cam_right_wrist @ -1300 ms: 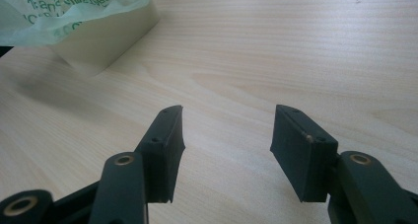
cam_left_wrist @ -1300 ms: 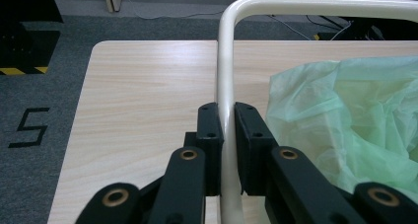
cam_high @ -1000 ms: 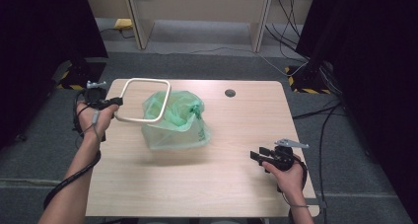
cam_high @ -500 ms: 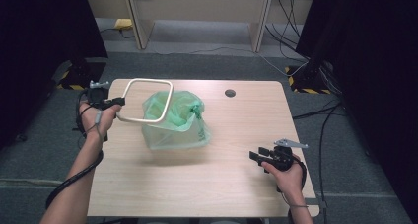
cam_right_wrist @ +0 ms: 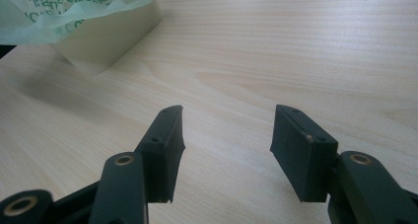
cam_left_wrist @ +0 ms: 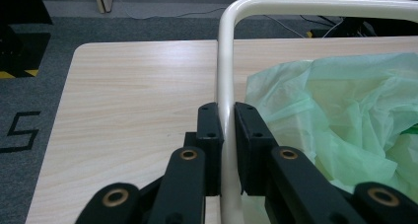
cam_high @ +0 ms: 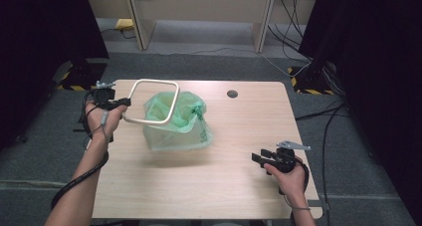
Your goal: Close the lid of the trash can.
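Judging progress: the work looks to be in its middle, with the frame gripped but the bag not yet settled.
Right claw (cam_high: 260,157): lower right of the high view, nearest the person, hovering over bare table (cam_high: 239,186) with jaws spread apart and nothing between them.
Left claw (cam_high: 124,102): left of the high view, jaws clamped on the near side of the wire frame (cam_high: 169,100).
Wire frame: cream tube loop, raised at a tilt, its far part over the bag's mouth.
Green bag (cam_high: 181,129): thin plastic, middle of the table, standing slumped over a pale box-like base (cam_right_wrist: 106,36).
Done: frame gripped and brought over the bag.
Left: probably fitting bag and frame together; the right claw has yet to take hold.
Far end: a dark round hole (cam_high: 232,93) in the table, upper middle.
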A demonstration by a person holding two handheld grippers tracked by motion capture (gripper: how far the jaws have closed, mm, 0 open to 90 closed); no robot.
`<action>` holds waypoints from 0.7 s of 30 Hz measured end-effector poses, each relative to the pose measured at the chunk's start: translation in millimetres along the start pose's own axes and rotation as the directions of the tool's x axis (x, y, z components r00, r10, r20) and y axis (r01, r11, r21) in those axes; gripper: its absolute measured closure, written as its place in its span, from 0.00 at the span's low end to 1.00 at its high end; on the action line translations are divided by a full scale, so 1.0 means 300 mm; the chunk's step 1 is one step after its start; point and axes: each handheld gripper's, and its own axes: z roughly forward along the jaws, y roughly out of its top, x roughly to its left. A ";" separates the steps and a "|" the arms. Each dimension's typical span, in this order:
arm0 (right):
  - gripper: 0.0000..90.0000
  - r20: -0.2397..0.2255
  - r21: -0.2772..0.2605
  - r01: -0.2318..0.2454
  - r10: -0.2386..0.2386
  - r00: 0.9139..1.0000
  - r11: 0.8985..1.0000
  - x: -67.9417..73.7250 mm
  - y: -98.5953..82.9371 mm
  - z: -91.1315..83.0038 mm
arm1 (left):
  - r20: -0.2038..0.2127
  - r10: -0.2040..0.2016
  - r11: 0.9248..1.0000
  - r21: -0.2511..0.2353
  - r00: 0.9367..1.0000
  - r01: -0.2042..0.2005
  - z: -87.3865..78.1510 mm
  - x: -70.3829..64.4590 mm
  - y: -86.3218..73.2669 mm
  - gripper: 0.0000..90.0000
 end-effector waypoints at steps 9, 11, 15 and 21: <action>0.51 0.001 -0.002 -0.001 0.001 1.000 1.000 0.001 0.001 0.001 | 0.005 0.008 1.000 0.001 1.000 -0.008 0.006 -0.022 0.003 0.90; 0.51 0.002 -0.001 -0.002 0.002 1.000 1.000 0.001 0.001 0.001 | 0.008 0.008 1.000 0.002 1.000 -0.008 0.008 -0.028 0.004 0.90; 0.51 0.001 -0.003 0.000 0.000 1.000 1.000 0.001 0.003 0.001 | 0.013 0.013 1.000 0.006 1.000 -0.014 0.013 -0.040 0.005 0.90; 0.51 0.002 -0.002 0.000 0.000 1.000 1.000 0.000 0.003 0.001 | 0.017 0.021 1.000 0.007 1.000 -0.021 0.018 -0.056 0.010 0.90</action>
